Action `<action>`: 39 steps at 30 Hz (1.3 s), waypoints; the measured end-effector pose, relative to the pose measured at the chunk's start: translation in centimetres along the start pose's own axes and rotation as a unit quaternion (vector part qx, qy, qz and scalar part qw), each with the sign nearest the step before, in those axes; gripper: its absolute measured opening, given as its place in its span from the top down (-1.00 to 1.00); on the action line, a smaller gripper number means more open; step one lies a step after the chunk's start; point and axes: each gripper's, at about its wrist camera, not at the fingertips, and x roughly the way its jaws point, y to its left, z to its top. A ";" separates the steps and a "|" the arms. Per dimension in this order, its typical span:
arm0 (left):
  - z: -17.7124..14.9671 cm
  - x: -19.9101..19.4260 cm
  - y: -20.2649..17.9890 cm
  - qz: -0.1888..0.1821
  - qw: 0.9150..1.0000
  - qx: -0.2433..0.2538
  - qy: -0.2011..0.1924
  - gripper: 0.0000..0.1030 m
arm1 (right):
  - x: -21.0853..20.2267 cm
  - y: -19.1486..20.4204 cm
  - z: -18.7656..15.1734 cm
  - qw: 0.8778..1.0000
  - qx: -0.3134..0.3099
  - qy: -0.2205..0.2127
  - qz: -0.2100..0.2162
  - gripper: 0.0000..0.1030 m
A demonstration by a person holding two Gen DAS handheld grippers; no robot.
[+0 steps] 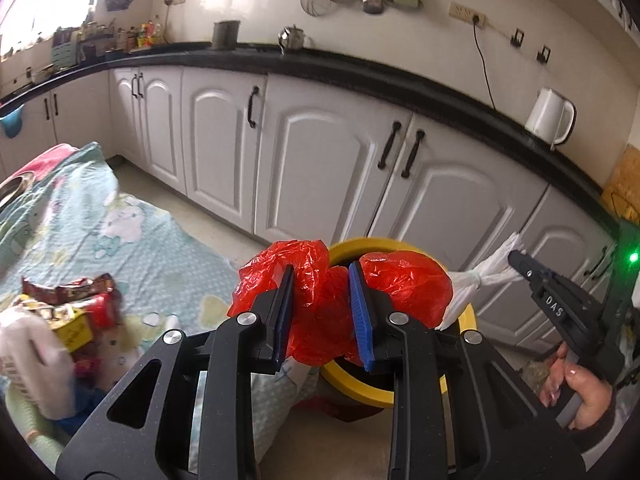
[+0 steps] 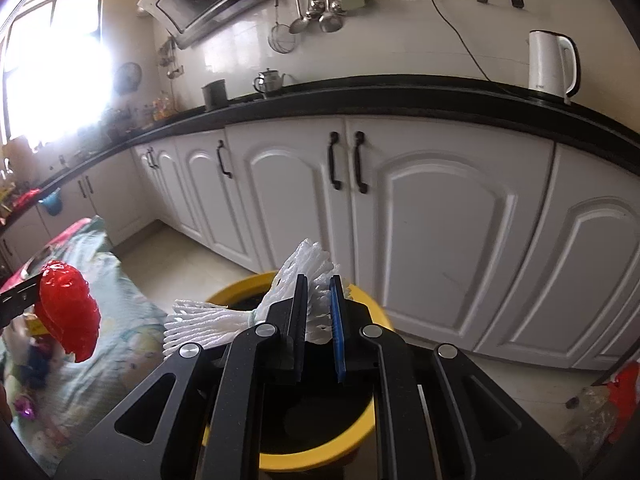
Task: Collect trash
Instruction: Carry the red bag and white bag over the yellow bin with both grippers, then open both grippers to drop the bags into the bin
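Observation:
My left gripper is shut on a crumpled red plastic bag and holds it over the near rim of a yellow bin. My right gripper is shut on a white foam net wrapper and holds it above the same yellow bin, whose inside is dark. The right gripper with the white wrapper shows at the right of the left wrist view. The red bag in the left gripper shows at the left of the right wrist view.
A table with a teal patterned cloth stands left of the bin, with snack wrappers on it. White cabinets under a black counter run behind the bin. A white kettle stands on the counter. A clear and red bag lies on the floor at right.

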 end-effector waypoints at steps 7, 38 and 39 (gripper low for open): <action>-1.0 3.4 -1.2 0.011 0.999 0.017 0.040 0.60 | 1.0 -0.3 -1.4 0.999 -0.025 0.018 -0.022 0.78; -0.1 4.6 -0.5 0.005 0.998 -0.030 0.059 -0.79 | 1.9 -1.3 -2.1 0.999 0.026 0.034 0.018 -0.01; 0.0 4.1 -0.2 0.008 0.998 -0.033 0.053 -0.79 | 1.6 -1.2 -2.0 0.999 0.029 0.031 0.023 -0.05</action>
